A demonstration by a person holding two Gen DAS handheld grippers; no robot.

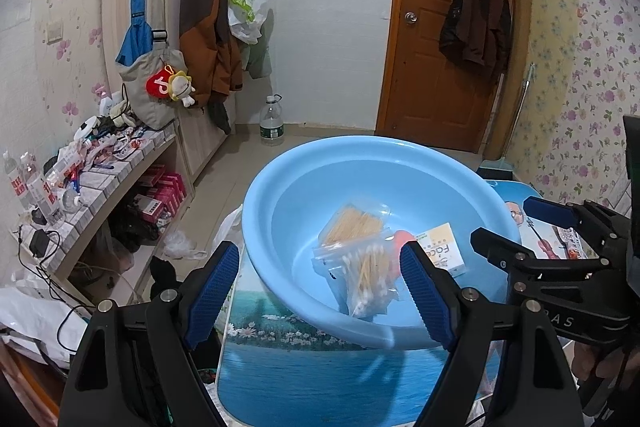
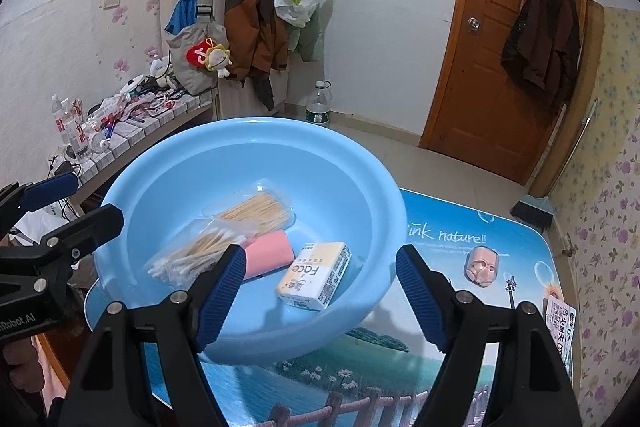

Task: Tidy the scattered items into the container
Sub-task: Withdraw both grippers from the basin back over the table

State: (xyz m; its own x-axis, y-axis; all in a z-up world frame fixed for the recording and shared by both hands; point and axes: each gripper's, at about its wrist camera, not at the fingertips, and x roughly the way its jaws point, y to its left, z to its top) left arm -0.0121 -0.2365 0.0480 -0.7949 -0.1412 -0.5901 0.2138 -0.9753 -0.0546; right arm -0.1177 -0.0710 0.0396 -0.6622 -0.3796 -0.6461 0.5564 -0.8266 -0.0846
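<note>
A brown wooden door [image 2: 516,39] has a dark jacket [image 2: 540,27] hanging on it. A water bottle [image 2: 319,103] stands on the floor beside hanging coats [image 2: 256,7]; a cluttered shelf [image 1: 92,163] holds what look like bottles.

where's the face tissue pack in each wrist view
Left wrist: face tissue pack sits right of centre inside the blue basin, partly hidden behind a blue finger pad.
Right wrist: face tissue pack lies near centre, low in the blue basin.
Shared landmark: the pink roll beside it.
</note>
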